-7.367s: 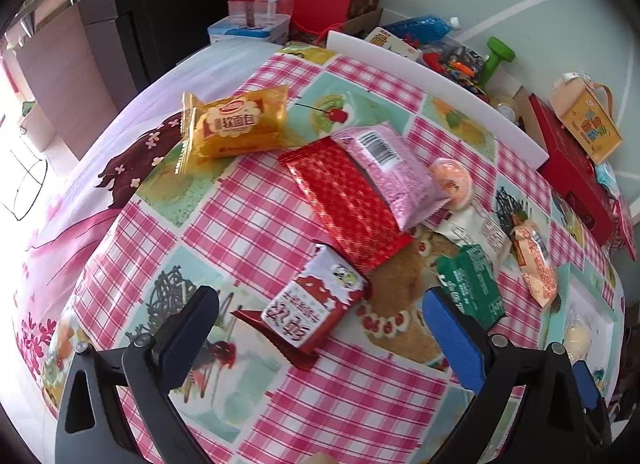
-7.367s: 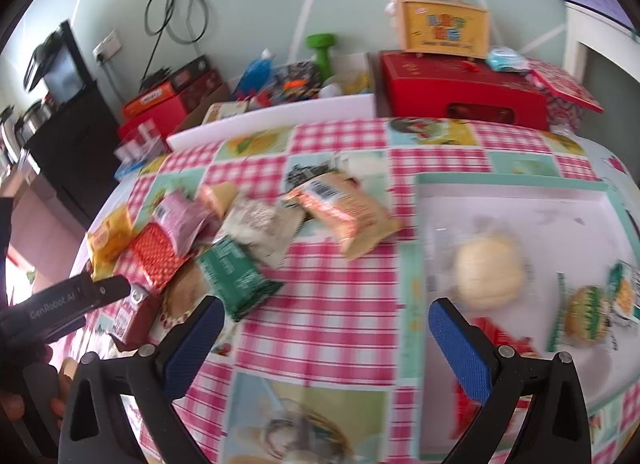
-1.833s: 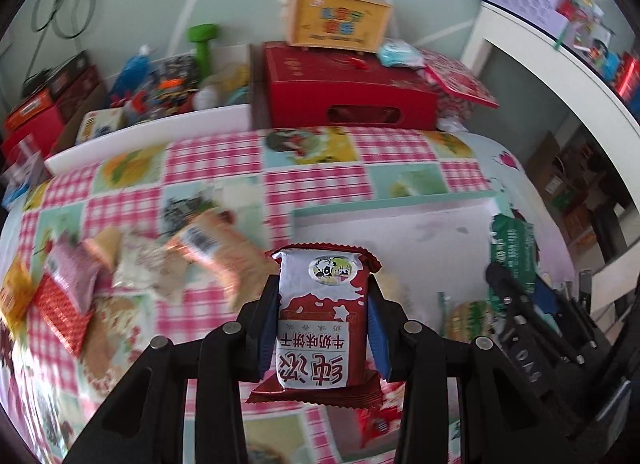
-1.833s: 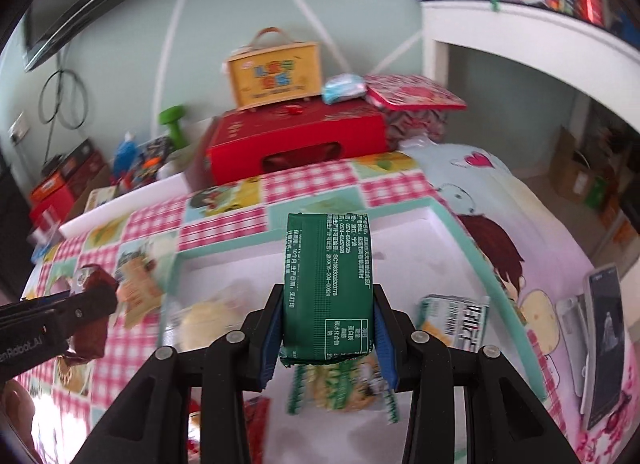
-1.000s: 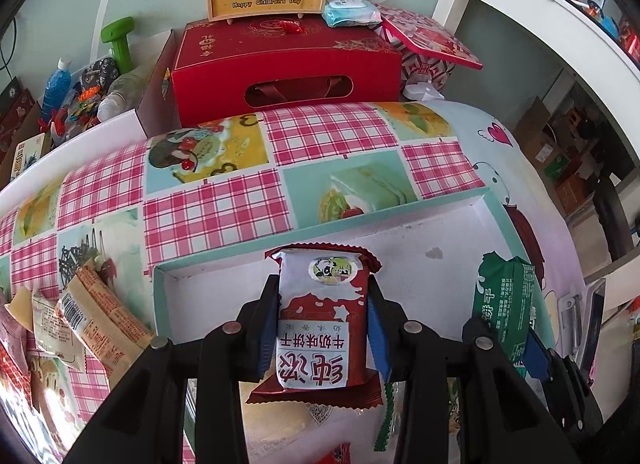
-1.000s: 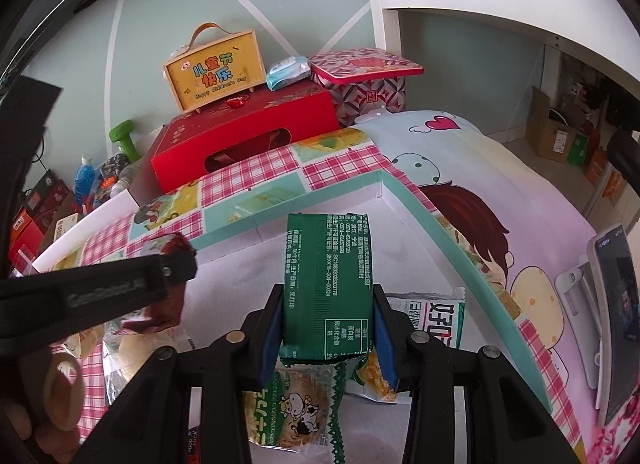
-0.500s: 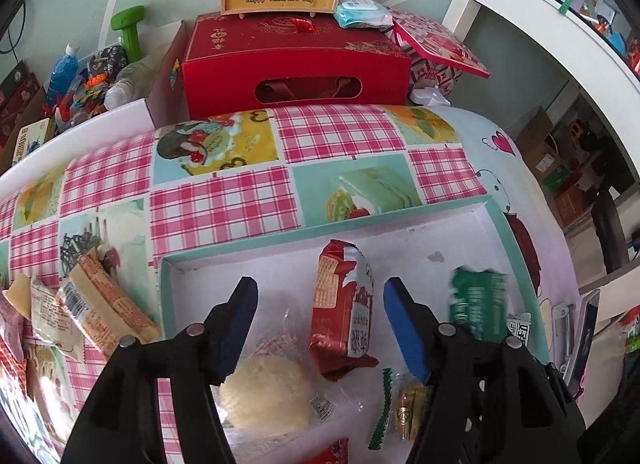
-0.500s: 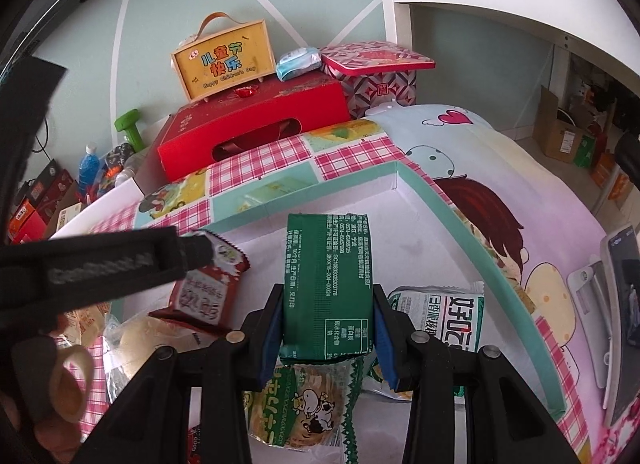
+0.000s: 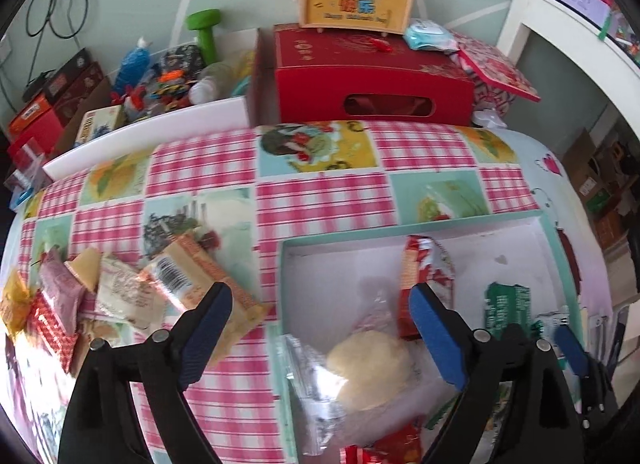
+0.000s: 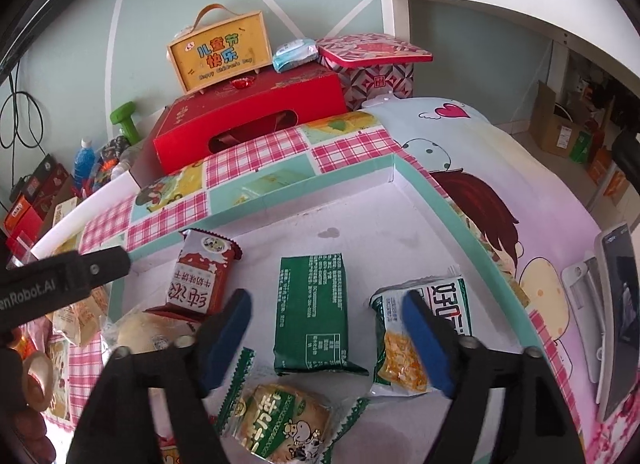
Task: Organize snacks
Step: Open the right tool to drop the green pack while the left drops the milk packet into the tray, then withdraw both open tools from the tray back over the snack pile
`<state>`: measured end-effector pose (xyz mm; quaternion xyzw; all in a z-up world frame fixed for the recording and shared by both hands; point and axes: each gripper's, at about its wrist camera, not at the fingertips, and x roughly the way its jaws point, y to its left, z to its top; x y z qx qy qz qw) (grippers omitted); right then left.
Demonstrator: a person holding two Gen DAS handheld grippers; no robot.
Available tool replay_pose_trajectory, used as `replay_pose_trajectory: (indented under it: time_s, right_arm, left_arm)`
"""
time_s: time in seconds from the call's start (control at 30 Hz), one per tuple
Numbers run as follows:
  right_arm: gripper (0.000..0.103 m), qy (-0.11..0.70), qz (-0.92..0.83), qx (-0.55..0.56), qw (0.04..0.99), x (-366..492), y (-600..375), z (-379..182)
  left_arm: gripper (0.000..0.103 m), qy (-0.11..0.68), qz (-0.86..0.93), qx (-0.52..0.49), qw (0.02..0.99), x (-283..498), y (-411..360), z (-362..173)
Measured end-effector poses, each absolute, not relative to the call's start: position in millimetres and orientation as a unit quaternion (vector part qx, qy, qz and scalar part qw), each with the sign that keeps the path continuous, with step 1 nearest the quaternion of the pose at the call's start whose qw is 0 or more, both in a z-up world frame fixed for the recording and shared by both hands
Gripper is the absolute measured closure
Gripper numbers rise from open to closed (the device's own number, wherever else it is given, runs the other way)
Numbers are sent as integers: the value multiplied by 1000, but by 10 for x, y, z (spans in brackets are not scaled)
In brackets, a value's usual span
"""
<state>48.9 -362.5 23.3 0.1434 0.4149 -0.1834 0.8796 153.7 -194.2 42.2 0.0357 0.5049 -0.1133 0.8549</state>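
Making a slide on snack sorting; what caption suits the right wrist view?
Right gripper opening above the green snack pack lying in the teal-rimmed tray beside the red-and-white biscuit pack.

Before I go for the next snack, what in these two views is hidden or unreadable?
- Loose snack pile, left wrist view: motion blur, labels unreadable; left tongs cover its near edge.
- Red packet, left wrist view: lower end behind a tong finger.
- Tray front edge: cut off by both frames.

The tray [image 10: 424,179] floor is bare toward its far corner. Nearer, the green packet [image 10: 312,316], red-and-white packet [image 10: 202,276] and bun [image 9: 368,368] crowd the floor.
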Motion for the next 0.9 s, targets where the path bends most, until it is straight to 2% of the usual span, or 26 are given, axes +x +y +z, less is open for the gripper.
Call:
replay_pose_trajectory:
  time_s: [0.07, 0.9]
  right_arm:
    - [0, 416, -184, 140, 879, 485, -3604, 239]
    - [0, 414, -158, 95, 891, 412, -3140, 558]
  left_arm:
    - [11, 504, -98, 39, 857, 1529, -1865, 398]
    - [9, 482, -7, 17, 876, 1215, -1107, 355]
